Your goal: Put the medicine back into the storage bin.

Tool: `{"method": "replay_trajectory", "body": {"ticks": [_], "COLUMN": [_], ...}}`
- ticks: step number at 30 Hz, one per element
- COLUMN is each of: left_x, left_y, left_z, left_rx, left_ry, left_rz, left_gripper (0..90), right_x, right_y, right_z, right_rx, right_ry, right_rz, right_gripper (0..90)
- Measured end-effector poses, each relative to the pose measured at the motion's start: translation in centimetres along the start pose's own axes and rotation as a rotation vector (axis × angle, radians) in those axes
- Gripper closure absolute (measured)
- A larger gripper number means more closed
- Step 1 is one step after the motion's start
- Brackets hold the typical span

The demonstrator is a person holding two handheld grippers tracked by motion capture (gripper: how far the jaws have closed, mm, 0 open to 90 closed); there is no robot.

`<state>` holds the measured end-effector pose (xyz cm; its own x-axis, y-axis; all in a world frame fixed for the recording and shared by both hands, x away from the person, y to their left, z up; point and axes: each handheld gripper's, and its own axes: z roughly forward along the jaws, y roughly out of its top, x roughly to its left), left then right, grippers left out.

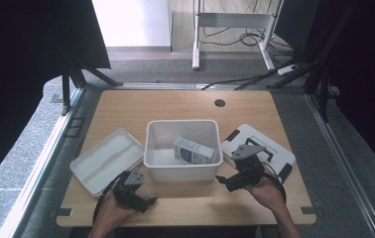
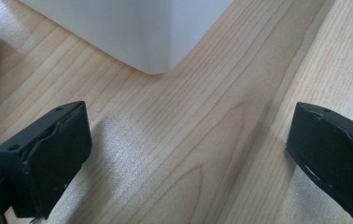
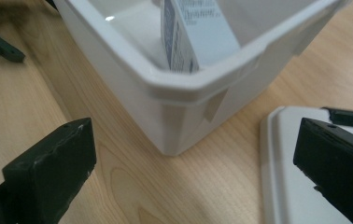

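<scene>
1. A wooden desk (image 1: 126, 106) was seen, grey carpet around it.
2. A carton (image 1: 193, 150) was already sat inside the white bin (image 1: 181, 168); lid (image 1: 258, 147) probably left to fit.
3. Left hand-held gripper (image 1: 146, 202) and right hand-held gripper (image 1: 223, 182) were both spread wide, nothing gripped.

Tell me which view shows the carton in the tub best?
The high view: the small white and blue printed carton lies whole, leaning inside the white plastic tub. The right gripper view crops it to one printed end behind the tub's corner. The left gripper view catches just the tub's outer corner.
</scene>
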<state>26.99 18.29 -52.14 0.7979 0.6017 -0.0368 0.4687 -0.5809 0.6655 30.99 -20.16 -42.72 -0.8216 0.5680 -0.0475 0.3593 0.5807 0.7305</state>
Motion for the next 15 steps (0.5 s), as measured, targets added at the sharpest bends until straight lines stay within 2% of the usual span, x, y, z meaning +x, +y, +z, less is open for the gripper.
{"method": "replay_trajectory", "body": {"ticks": [7, 12, 15], "left_x": [0.0, 0.0, 0.0], "left_y": [0.0, 0.0, 0.0], "left_z": [0.0, 0.0, 0.0], "left_rx": [0.001, 0.001, 0.001], "left_ry": [0.000, 0.000, 0.000], "left_rz": [0.001, 0.001, 0.000], "left_gripper": [0.0, 0.0, 0.0], "right_x": [0.6, 0.8, 1.1], "right_y": [-2.6, -4.1, -4.9], "right_z": [2.1, 3.5, 4.3], "right_rx": [0.013, 0.021, 0.043], "right_ry": [-0.014, 0.003, 0.005], "right_rz": [0.008, 0.020, 0.015], "right_gripper": [0.0, 0.0, 0.0]}}
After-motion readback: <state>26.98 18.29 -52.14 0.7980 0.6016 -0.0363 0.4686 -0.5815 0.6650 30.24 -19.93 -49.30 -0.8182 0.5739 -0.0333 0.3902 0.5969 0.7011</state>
